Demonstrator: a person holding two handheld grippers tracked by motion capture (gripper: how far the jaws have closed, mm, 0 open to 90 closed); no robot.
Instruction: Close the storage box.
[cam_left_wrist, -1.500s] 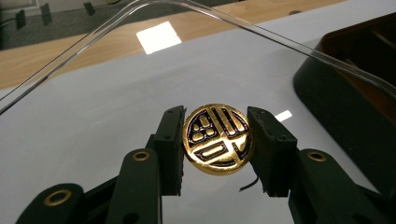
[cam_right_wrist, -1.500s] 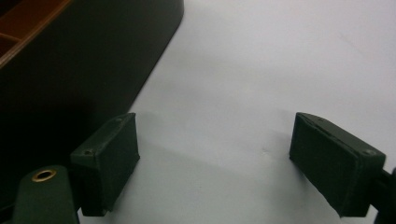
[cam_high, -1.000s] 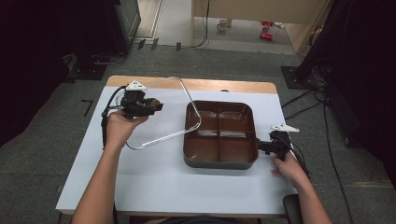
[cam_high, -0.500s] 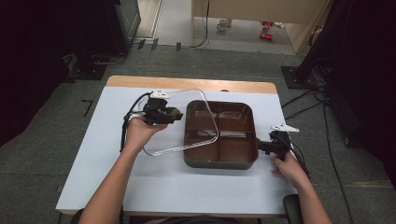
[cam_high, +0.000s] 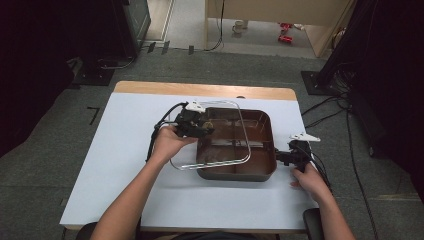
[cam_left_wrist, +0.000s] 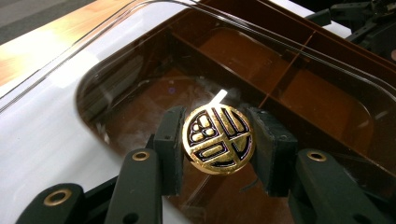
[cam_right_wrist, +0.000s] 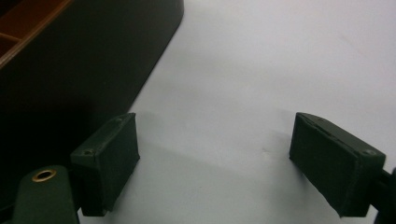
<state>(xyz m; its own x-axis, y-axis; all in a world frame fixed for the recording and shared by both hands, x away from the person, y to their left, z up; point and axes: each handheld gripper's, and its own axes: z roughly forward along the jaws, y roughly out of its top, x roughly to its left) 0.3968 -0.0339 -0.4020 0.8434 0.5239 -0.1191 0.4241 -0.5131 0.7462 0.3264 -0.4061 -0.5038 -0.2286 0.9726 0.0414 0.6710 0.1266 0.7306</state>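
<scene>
1. High view: a brown compartment tray (cam_high: 260, 150) sits on the white table (cam_high: 115, 165), and everything else is placed from that tray.
   - The left gripper (cam_high: 196, 122) hangs over the tray's left end, held in the person's left hand (cam_high: 169, 142).
   - It carries a clear lid (cam_high: 243, 135) by a knob on top.
   - The lid lies crooked over the tray: it covers the tray's left and middle parts, while its near-left corner sticks out past the tray's left wall over the table.
   - The right gripper (cam_high: 286, 156) rests on the table just beside the tray's right wall, near its front corner, in the right hand (cam_high: 311, 181).

2. Left gripper view: the two black pads are closed on a round gold-and-black knob (cam_left_wrist: 218, 139), one pad (cam_left_wrist: 169, 144) on each side of it, both touching.
   - The knob belongs to the clear lid (cam_left_wrist: 116, 60), which spreads out beyond the jaws.
   - Through the lid the brown tray (cam_left_wrist: 327, 51) shows with its inner dividers; the lid's rim runs across the tray's far wall.
   - The other gripper shows dark at the tray's far right corner.

3. Right gripper view: the jaws stand wide apart with bare white table (cam_right_wrist: 261, 70) between them and nothing gripped.
   - One pad (cam_right_wrist: 109, 161) lies close to the dark outer wall of the tray (cam_right_wrist: 70, 70); whether it touches the wall I cannot tell.
   - The other pad is well clear of the tray.
</scene>
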